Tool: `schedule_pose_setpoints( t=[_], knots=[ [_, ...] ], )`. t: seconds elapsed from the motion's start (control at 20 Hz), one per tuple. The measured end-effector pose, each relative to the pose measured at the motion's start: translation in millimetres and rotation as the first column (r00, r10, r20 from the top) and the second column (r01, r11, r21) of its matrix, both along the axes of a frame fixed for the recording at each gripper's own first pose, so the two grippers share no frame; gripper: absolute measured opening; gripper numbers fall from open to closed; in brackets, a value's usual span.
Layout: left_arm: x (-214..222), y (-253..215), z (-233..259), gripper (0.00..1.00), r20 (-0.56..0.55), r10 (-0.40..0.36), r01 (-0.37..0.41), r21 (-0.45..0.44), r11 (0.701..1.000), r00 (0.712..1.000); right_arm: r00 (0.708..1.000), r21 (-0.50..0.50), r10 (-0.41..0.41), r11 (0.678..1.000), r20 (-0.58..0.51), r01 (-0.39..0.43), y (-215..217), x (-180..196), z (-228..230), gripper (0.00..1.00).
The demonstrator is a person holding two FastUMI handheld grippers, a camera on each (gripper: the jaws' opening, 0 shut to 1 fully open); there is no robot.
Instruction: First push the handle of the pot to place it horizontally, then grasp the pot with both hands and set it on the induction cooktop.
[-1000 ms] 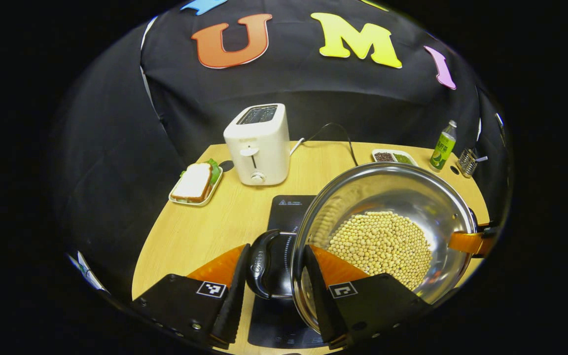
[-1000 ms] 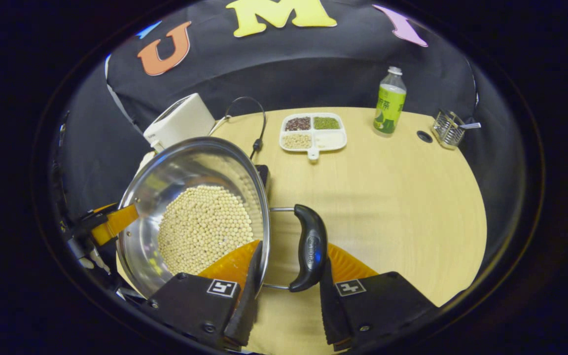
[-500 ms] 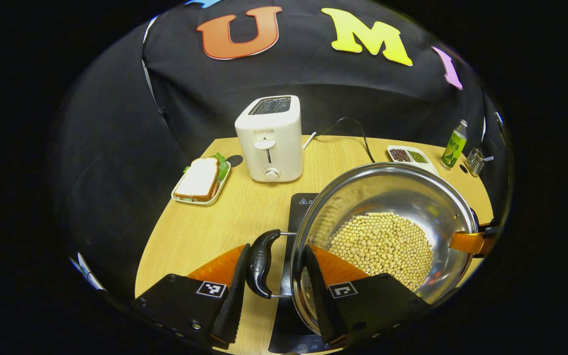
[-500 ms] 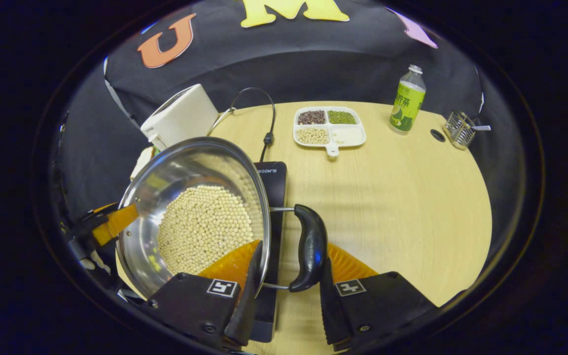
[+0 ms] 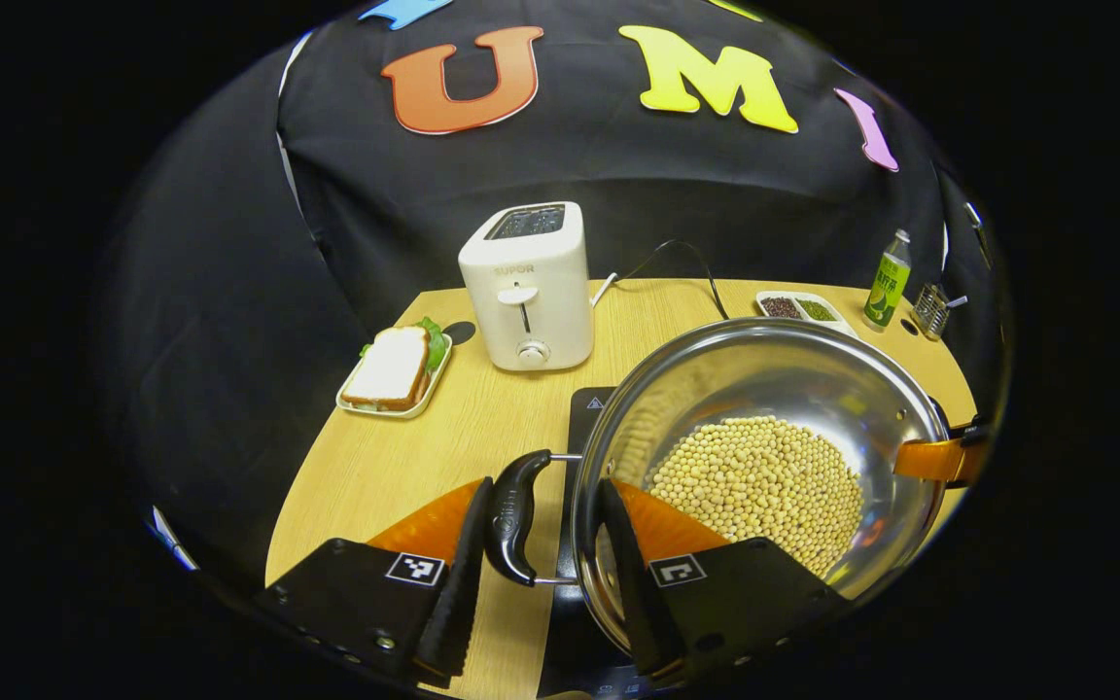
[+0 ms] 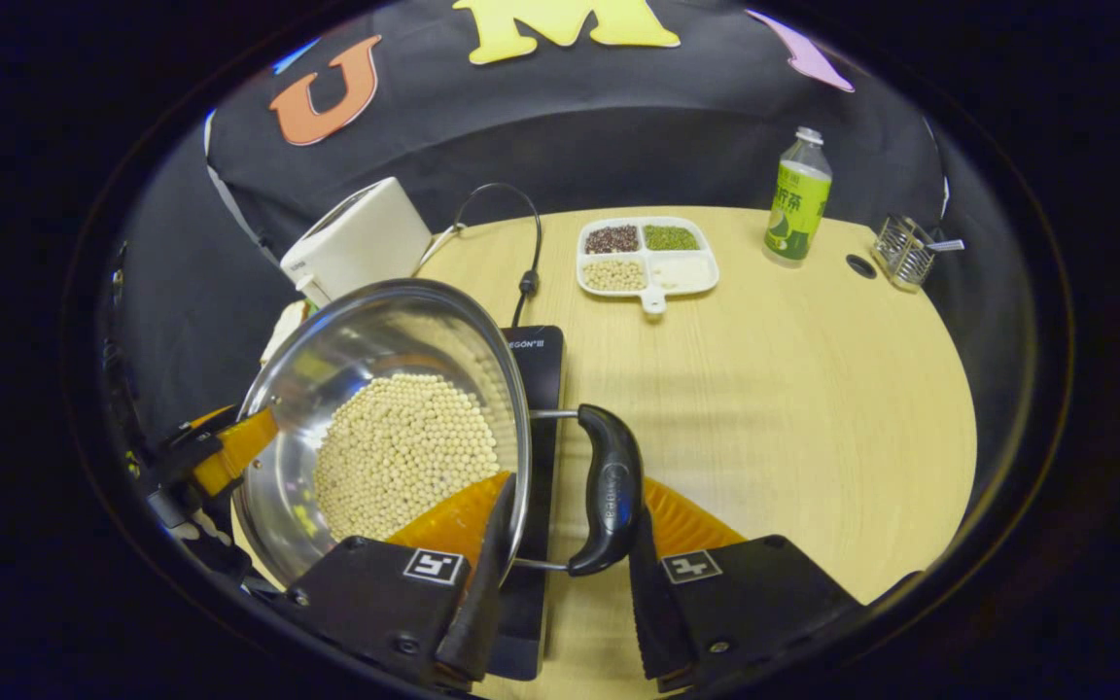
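Observation:
A steel pot [image 5: 793, 379] with soybeans [image 5: 754, 481] inside hangs level between both grippers, just above the black induction cooktop [image 6: 536, 360]. My left gripper [image 5: 545, 486] is shut on the pot's black left handle [image 5: 511, 515], one finger outside the handle and one inside the pot wall. My right gripper [image 6: 575, 496] grips the black right handle [image 6: 609, 491] the same way. The right gripper's orange finger [image 5: 934, 457] shows at the pot's far rim, and the left gripper's orange finger [image 6: 229, 452] shows likewise. The pot [image 6: 356, 340] hides most of the cooktop [image 5: 584, 418].
On the wooden table [image 6: 793, 389], a white toaster [image 5: 524, 287] stands at the back with its cable [image 6: 521, 243]. A sandwich on a plate [image 5: 390, 369] lies left. A divided dish of grains [image 6: 647, 258], a green bottle [image 6: 796, 199] and a wire holder [image 6: 905, 253] sit at the back right.
Both grippers have carried the pot toward the left side of the cooktop. Less cooktop shows under the left handle, more beside the right handle. Both grips are unchanged.

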State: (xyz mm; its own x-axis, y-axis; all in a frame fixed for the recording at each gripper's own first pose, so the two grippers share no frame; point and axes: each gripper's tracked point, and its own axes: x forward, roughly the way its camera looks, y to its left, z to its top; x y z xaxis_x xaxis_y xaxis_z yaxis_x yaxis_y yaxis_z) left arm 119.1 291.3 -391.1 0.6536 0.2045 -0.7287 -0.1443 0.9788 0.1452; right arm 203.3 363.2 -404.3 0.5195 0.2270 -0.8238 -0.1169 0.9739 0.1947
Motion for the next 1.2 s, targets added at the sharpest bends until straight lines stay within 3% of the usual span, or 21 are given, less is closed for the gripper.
schedule_pose_setpoints(
  t=[0.45, 0.6, 0.7, 0.85, 1.2],
  knots=[
    [-1, 0, 3, 0.63, 0.001, -0.026, 0.026, -0.003, 1.0, 1.0, 1.0, -0.003, 0.01, 1.0, 0.018, -0.01, 0, 2, 2, 0.64],
    [3, 3, 15, 0.66, 0.051, -0.023, 0.023, -0.011, 1.0, 0.998, 0.993, -0.039, 0.035, 0.999, 0.11, -0.031, -7, 14, 18, 0.72],
    [7, 2, 30, 0.73, 0.096, -0.034, 0.034, 0.001, 0.999, 0.995, 0.984, -0.067, 0.089, 0.995, 0.155, -0.079, -4, 17, 29, 0.77],
    [10, 5, 49, 0.96, 0.13, -0.052, 0.045, 0.056, 0.997, 0.99, 0.969, -0.08, 0.109, 0.992, 0.224, -0.093, -4, 19, 46, 0.79],
    [2, -7, 82, 0.96, 0.19, -0.053, 0.04, 0.074, 0.996, 0.98, 0.943, -0.072, 0.136, 0.99, 0.303, -0.119, -4, 7, 78, 0.8]
  ],
)
